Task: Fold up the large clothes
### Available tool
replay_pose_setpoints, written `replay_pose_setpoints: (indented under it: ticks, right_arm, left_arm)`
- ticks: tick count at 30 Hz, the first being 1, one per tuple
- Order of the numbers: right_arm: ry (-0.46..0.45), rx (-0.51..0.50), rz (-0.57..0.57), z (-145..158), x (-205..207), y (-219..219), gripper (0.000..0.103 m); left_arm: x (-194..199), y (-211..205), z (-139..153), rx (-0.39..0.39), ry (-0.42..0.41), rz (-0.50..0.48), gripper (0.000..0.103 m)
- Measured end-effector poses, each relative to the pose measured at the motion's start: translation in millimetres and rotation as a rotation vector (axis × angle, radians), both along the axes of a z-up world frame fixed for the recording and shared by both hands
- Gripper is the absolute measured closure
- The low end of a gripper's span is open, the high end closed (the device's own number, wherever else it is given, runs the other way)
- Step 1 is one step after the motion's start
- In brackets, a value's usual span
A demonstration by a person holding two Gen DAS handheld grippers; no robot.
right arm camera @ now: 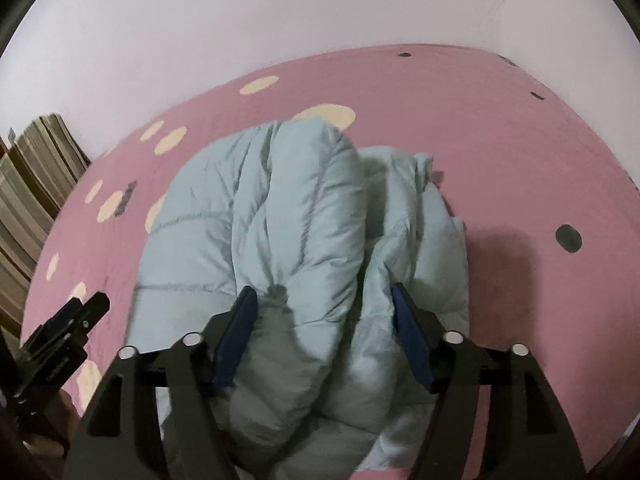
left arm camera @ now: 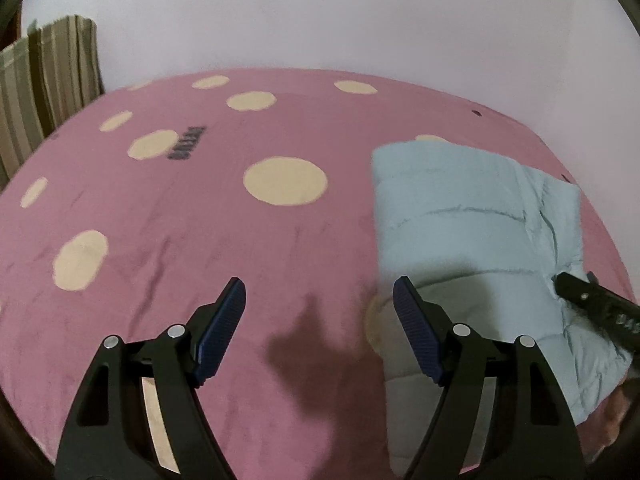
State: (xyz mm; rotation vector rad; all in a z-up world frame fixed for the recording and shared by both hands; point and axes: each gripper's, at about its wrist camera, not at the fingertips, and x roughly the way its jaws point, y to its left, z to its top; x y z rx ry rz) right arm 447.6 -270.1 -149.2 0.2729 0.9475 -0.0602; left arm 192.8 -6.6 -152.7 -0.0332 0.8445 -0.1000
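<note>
Right gripper (right arm camera: pixel 324 336) straddles a thick fold of the pale blue puffer jacket (right arm camera: pixel 288 240), mid-fold on the pink dotted bedspread (right arm camera: pixel 520 140).

Its jaws stand wide around the padding, pads touching the cloth; whether they pinch is unclear. The jacket lies bunched at the bed's centre, at 3 o'clock in the left view. Left gripper (left arm camera: pixel 320 320) hovers spread and empty over bare bedspread. Next, likely: clamp, carry the fold across, flatten. A striped curtain (left arm camera: pixel 48 80) hangs at 10 o'clock.

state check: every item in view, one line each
puffer jacket: folded into a thick bundle, lying on the bed
left gripper: open, empty, above bare sheet beside the jacket
right gripper: jaws wide, a puffy fold between them, grip unclear
bed sheet: spread flat, slight creases
</note>
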Motion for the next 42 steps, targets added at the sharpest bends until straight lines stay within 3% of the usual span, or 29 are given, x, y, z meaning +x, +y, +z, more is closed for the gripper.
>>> replay_pose_setpoints:
  ticks: [1,2,5,10,15,24,29,33,36,40,42]
  right_arm:
    - [0.008,-0.013,0.009,-1.0,1.0,1.4,0.077]
    - [0.008,-0.012,0.019,-0.9,0.8,1.6,0.085]
    - [0.0,-0.044,0.035,4.4,-0.1,-2.7,0.092]
    - [0.003,-0.069,-0.005,2.8,-2.7,-29.2,0.093]
    - [0.028,-0.039,-0.033,-17.5,-2.5,-50.1,0.093]
    - [0.043,0.004,-0.027,-68.0,4.8,-67.9,0.09]
    - [0.015,0.029,-0.029,-76.4,2.9,-70.4,0.09]
    - [0.009,0.022,-0.029,-62.2,3.2,-69.3,0.09]
    - [-0.01,-0.014,-0.045,-40.5,-7.9,-66.4,0.087]
    - [-0.119,-0.071,-0.046,5.8,-21.2,-52.3,0.087]
    - [-0.143,-0.063,-0.021,20.1,-15.4,-44.9,0.087]
  left_arm:
    - [2.0,-1.9,-0.9,-0.02,0.008,-0.01,0.027]
    - [1.3,-4.1,-0.2,-0.032,0.008,-0.015,0.027]
    - [3.8,-15.7,8.2,-0.065,-0.014,-0.047,0.027]
    - [12.8,-53.7,7.8,-0.07,-0.006,-0.131,0.027]
    - [14.7,-92.4,-14.3,0.001,0.025,-0.174,0.027]
    - [20.7,-116.0,-54.7,0.051,0.084,-0.165,0.026]
    - [23.4,-118.3,-67.5,0.058,0.091,-0.159,0.026]
    - [18.2,-118.8,-49.1,0.098,0.048,-0.178,0.028]
    - [9.6,-107.9,-29.0,0.063,0.036,-0.152,0.029]
    - [5.4,-95.9,2.8,0.015,-0.033,-0.116,0.029]
    - [12.7,-101.7,12.0,0.034,-0.049,-0.128,0.029]
